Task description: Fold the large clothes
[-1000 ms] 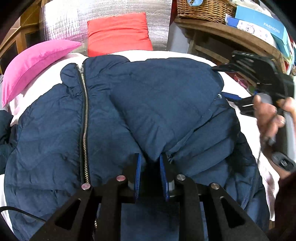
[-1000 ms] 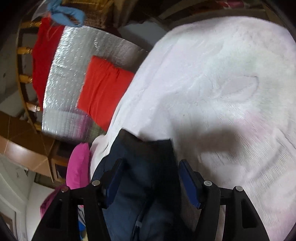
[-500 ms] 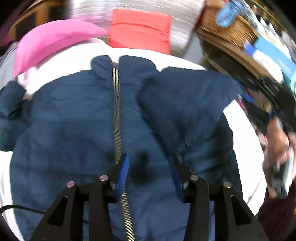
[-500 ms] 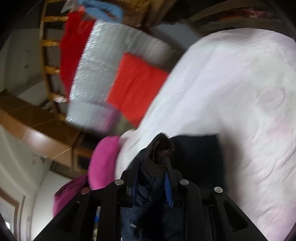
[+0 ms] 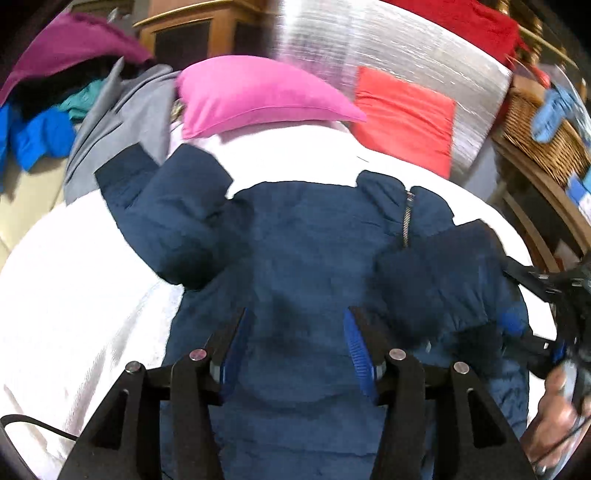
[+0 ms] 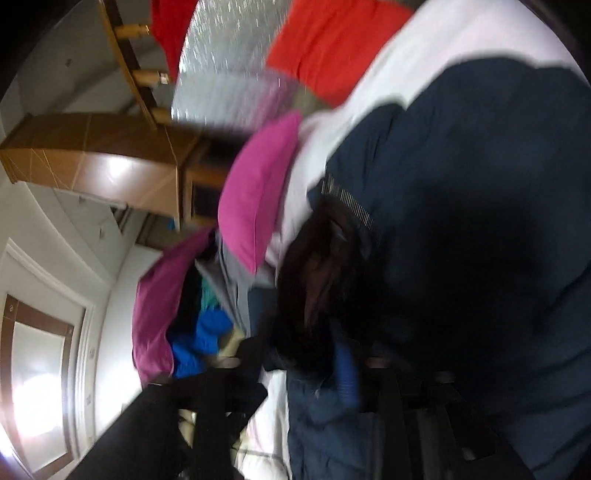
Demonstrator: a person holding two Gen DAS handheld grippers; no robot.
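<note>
A navy puffer jacket [image 5: 317,258] lies zip-up on the white bed [image 5: 74,295]. One sleeve [image 5: 166,221] sticks out to the left, and the other sleeve [image 5: 443,280] is folded across the chest. My left gripper [image 5: 295,350] hovers over the jacket's lower body; its jaws are opening and nothing is pinched. At the right edge, held by a hand [image 5: 554,406], my right gripper [image 5: 532,332] is at the folded sleeve's dark cuff. In the blurred right wrist view my right gripper [image 6: 299,365] is opening, with the cuff [image 6: 314,288] loose between its fingers above the jacket [image 6: 461,184].
A pink pillow [image 5: 258,96] and a red pillow [image 5: 406,114] lean on a silver quilted headboard [image 5: 369,44]. A heap of clothes [image 5: 55,122] lies at the bed's left, by a wooden cabinet [image 5: 192,26]. A wicker basket [image 5: 543,125] sits on a shelf at the right.
My left gripper let go of the folded jacket part, opened and swung left. My right gripper shut on the sleeve's cuff, carried it over the jacket, then opened.
</note>
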